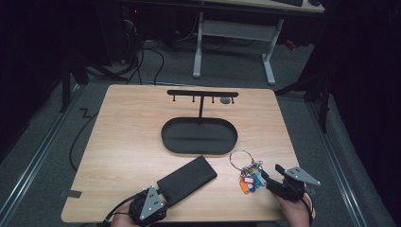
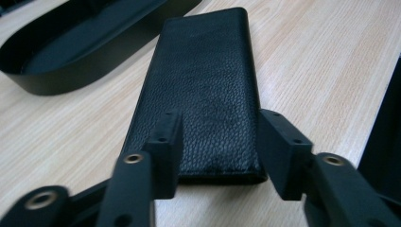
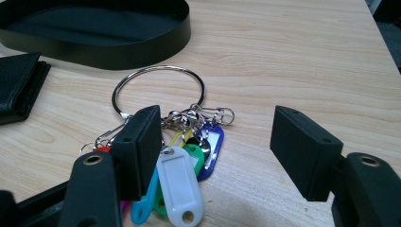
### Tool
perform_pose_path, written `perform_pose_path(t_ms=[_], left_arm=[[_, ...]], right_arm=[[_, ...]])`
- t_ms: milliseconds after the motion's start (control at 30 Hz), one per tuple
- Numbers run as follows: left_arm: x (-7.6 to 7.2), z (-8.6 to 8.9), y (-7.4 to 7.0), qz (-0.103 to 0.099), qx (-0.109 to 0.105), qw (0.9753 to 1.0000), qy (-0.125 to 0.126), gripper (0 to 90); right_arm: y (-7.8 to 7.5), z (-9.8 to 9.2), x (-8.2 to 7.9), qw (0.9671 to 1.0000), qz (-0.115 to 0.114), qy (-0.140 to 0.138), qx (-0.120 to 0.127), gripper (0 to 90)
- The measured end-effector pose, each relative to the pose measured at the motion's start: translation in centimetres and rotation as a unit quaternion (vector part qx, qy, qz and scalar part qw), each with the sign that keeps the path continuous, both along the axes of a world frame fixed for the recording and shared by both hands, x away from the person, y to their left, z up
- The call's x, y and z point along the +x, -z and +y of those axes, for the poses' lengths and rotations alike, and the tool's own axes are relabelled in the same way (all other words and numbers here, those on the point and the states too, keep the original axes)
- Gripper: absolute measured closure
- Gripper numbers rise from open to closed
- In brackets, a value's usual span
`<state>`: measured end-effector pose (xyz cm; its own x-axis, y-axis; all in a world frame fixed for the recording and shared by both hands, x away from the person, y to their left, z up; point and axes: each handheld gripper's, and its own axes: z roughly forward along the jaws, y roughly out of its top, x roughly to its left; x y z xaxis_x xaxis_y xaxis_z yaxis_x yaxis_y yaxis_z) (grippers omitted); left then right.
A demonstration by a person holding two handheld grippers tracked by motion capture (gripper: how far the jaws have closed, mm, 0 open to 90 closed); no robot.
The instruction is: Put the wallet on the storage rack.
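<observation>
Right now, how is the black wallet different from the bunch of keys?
The wallet is one flat, plain black leather piece; the bunch of keys is many small coloured tags on a shiny metal ring. The wallet lies between the left gripper's fingers; the keys lie mostly under the left finger of the right gripper, whose gap is wider. The wallet looks bigger. Both rest on the wooden table near the black tray.

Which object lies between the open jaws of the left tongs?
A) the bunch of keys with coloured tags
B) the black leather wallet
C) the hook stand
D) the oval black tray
B: in the left gripper view, the left tongs stand open with one jaw on either side of the near end of the black leather wallet, which lies flat on the table.
</observation>
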<state>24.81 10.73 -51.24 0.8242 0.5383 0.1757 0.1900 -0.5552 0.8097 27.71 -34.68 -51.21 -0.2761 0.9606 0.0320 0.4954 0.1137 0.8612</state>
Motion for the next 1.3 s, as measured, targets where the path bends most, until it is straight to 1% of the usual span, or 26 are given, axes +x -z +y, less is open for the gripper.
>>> perform_pose_path(t_ms=[67, 100, 133, 167, 267, 300, 367, 433, 467, 500, 567, 633, 667, 700, 733, 767, 867, 967, 1067, 1100, 1133, 1167, 1200, 1233, 1300], left_arm=[[0.1, -0.2, 0.0, -0.001, 0.002, 1.0000, 0.002, 50.0], [0.4, -0.8, 0.0, 0.001, 0.003, 1.0000, 0.009, 46.3], [0.4, -0.8, 0.0, 0.001, 0.003, 1.0000, 0.009, 45.2], [0.7, -1.4, 0.0, 0.000, 0.006, 0.9999, 0.014, 45.2], [1.4, -2.9, 0.2, -0.005, 0.024, 0.9994, 0.026, 43.4], [1.6, -3.6, 0.3, -0.014, 0.035, 0.9989, 0.030, 43.2], [1.8, -4.2, 0.7, -0.019, 0.042, 0.9984, 0.032, 42.7], [1.6, -4.4, 1.0, -0.028, 0.058, 0.9974, 0.034, 42.6], [1.5, -4.3, 1.2, -0.032, 0.062, 0.9970, 0.033, 42.6], [1.4, -4.2, 1.3, -0.034, 0.067, 0.9966, 0.032, 42.7], [1.4, -3.9, 1.7, -0.032, 0.071, 0.9966, 0.026, 44.3], [1.3, -3.8, 1.9, -0.042, 0.072, 0.9962, 0.027, 45.0], [1.1, -3.9, 2.1, -0.051, 0.077, 0.9954, 0.027, 45.4], [1.1, -3.9, 2.1, -0.051, 0.077, 0.9954, 0.027, 45.8], [0.9, -3.9, 2.3, -0.064, 0.081, 0.9944, 0.026, 46.7], [0.7, -3.9, 2.3, -0.069, 0.082, 0.9939, 0.026, 47.5], [0.4, -3.9, 2.6, -0.078, 0.077, 0.9937, 0.024, 49.1], [0.2, -3.9, 2.6, -0.085, 0.083, 0.9926, 0.026, 53.2], [0.3, -3.9, 2.6, -0.085, 0.085, 0.9923, 0.029, 55.7], [0.4, -3.8, 2.5, -0.080, 0.081, 0.9931, 0.030, 58.6], [0.5, -3.7, 2.4, -0.076, 0.079, 0.9935, 0.031, 58.6], [0.6, -3.6, 2.4, -0.071, 0.072, 0.9944, 0.031, 59.8], [0.6, -3.6, 2.4, -0.071, 0.070, 0.9945, 0.032, 63.4], [0.6, -3.5, 2.3, -0.072, 0.072, 0.9942, 0.034, 63.4], [0.5, -3.5, 2.3, -0.071, 0.070, 0.9944, 0.035, 66.3]], right_arm=[[0.0, 0.0, 0.0, 1.0000, 0.001, -0.001, -0.001, 35.2], [0.0, 0.2, 0.1, 1.0000, 0.003, -0.003, -0.001, 35.1], [0.0, 0.2, 0.1, 1.0000, 0.003, -0.003, -0.001, 35.1], [0.1, 0.2, 0.2, 1.0000, 0.002, -0.003, -0.002, 35.2], [0.1, 0.3, 0.4, 1.0000, 0.003, -0.004, 0.001, 35.1], [0.1, 0.4, 0.4, 1.0000, 0.003, -0.005, 0.001, 35.1], [0.0, 0.5, 0.4, 1.0000, 0.002, -0.007, 0.001, 35.2], [0.0, 0.5, 0.4, 1.0000, 0.002, -0.007, 0.002, 35.1], [0.1, 0.5, 0.4, 1.0000, 0.002, -0.008, 0.002, 35.2], [0.1, 0.4, 0.4, 1.0000, 0.003, -0.007, 0.002, 35.2], [0.2, 0.4, 0.5, 1.0000, 0.005, -0.007, 0.004, 35.2], [0.2, 0.4, 0.6, 0.9999, 0.008, -0.004, 0.006, 35.2], [0.2, 0.5, 0.7, 0.9999, 0.008, -0.006, 0.005, 35.2], [0.2, 0.5, 0.6, 0.9999, 0.008, -0.006, 0.004, 35.2], [0.2, 0.6, 0.6, 0.9999, 0.008, -0.006, 0.004, 35.2], [0.2, 0.6, 0.5, 0.9999, 0.008, -0.006, 0.003, 35.2], [0.2, 0.7, 0.5, 0.9999, 0.007, -0.006, 0.005, 35.3], [0.2, 0.6, 0.5, 0.9999, 0.010, -0.003, 0.012, 35.4], [0.2, 0.6, 0.6, 0.9998, 0.010, -0.005, 0.014, 35.4], [0.3, 0.6, 0.6, 0.9998, 0.011, -0.006, 0.015, 35.5], [0.3, 0.6, 0.6, 0.9998, 0.011, -0.006, 0.015, 35.5], [0.3, 0.6, 0.6, 0.9998, 0.012, -0.006, 0.016, 35.5], [0.3, 0.6, 0.6, 0.9998, 0.011, -0.007, 0.015, 35.6], [0.3, 0.6, 0.6, 0.9998, 0.011, -0.007, 0.015, 35.6], [0.3, 0.5, 0.6, 0.9998, 0.012, -0.006, 0.017, 35.6]])
